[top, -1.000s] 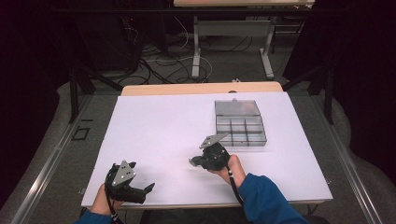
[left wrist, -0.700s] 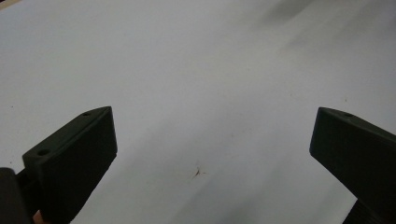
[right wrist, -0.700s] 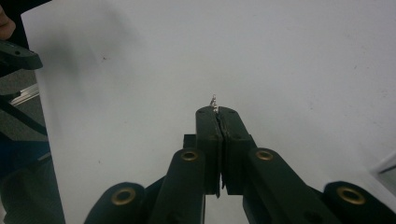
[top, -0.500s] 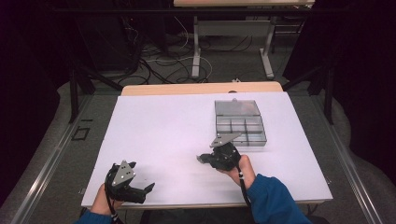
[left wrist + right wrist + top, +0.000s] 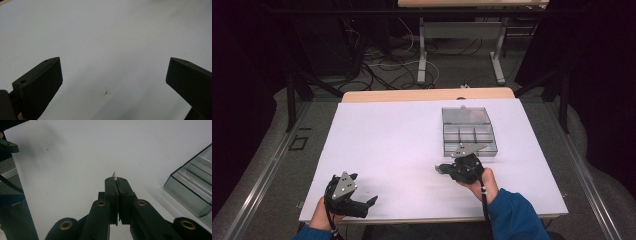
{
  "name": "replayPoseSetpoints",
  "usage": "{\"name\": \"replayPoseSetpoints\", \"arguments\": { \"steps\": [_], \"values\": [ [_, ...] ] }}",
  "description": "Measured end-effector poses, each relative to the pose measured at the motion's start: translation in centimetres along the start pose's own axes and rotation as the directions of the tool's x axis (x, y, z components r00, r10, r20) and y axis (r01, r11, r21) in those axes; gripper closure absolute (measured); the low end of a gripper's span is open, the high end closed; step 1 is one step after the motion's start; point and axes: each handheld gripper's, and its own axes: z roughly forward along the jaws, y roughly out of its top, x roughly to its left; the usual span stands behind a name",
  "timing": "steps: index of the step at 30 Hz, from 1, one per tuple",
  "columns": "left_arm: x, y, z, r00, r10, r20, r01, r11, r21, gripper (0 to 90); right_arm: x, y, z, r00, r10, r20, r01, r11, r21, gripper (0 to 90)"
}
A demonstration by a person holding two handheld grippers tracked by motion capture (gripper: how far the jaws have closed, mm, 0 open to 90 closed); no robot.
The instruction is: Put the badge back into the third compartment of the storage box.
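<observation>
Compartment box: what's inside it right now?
The clear compartment box shows dividers and something orange in a back cell. The front cells look empty, though the right hand-held gripper partly covers the near edge, so I can't tell there.

The high view looks forward and down from above the person's edge, taking in the whole white tabletop. The left gripper view sits close above the sheet, looking along its jaws toward 12 o'clock. The right gripper view, equally close, shares the compartment box with the high view, where it lies at 2 o'clock.
</observation>
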Motion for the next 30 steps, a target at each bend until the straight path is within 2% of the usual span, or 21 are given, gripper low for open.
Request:
{"name": "replayPoseSetpoints", "arguments": {
  "steps": [2,6,7,9,23,24,25,30],
  "values": [
    [0.0,0.0,0.0,1.0000,-0.002,0.001,0.002,1.0000,0.000,0.9,-0.1,-0.1,-0.2,1.0000,-0.002,-0.001,0.002,1.000,0.013,88.1],
    [-0.1,0.0,0.0,0.9999,-0.010,0.002,0.010,0.9999,-0.007,0.8,-0.4,-0.4,-0.7,0.9999,0.007,0.013,-0.007,1.000,0.000,88.1],
    [0.0,0.0,0.0,1.0000,0.000,-0.001,0.000,1.0000,-0.002,0.9,-0.4,-0.5,-0.8,0.9998,0.010,0.015,-0.010,1.000,-0.010,88.1],
    [-0.1,0.0,0.0,0.9999,-0.010,0.001,0.010,0.9999,-0.007,0.9,-0.5,-0.6,-1.0,0.9997,0.010,0.023,-0.010,1.000,-0.008,88.1],
    [-0.1,0.0,0.0,0.9999,-0.010,0.004,0.010,0.9999,-0.006,0.9,-1.5,-2.0,-2.8,0.9970,0.046,0.062,-0.045,0.999,-0.021,88.1],
    [-0.1,0.0,0.0,1.0000,-0.009,0.002,0.010,0.9999,-0.004,0.9,-1.6,-2.0,-3.0,0.9971,0.048,0.059,-0.048,0.999,-0.003,88.1],
    [-0.1,0.0,0.0,0.9999,-0.009,0.003,0.009,0.9999,-0.006,0.9,-1.7,-2.2,-3.1,0.9964,0.051,0.068,-0.050,0.999,-0.019,88.1],
    [-0.1,0.0,0.0,1.0000,-0.009,0.003,0.009,0.9999,-0.006,0.9,-2.2,-2.8,-3.7,0.9941,0.066,0.085,-0.065,0.998,-0.018,88.1]
  ]
}}
